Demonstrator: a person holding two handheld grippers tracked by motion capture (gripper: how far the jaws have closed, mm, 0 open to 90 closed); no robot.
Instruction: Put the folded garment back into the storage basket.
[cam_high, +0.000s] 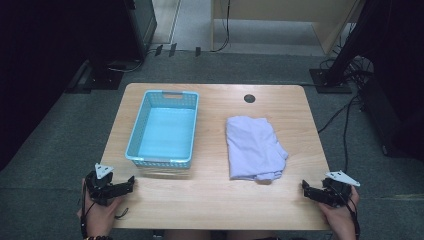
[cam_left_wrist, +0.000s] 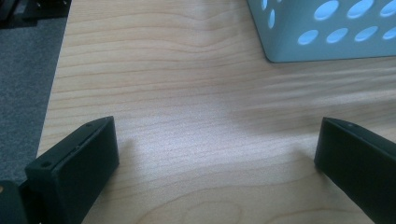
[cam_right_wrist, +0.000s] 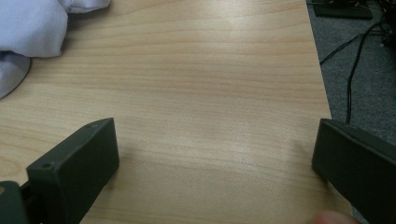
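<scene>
Cloth (cam_high: 255, 147): lay folded right of the blue basket (cam_high: 165, 129) on the tabletop (cam_high: 210, 195).
Handling: likely soft, light; best pinched at an edge.
Left tool (cam_high: 131, 181): released, empty.
Right tool (cam_high: 305, 189): released, empty.

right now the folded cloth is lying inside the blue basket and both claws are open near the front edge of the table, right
Not quite. In the high view the folded cloth lies on the table, to the right of the blue basket, which holds nothing. The rest stands: left claw and right claw are open near the front edge.
</scene>
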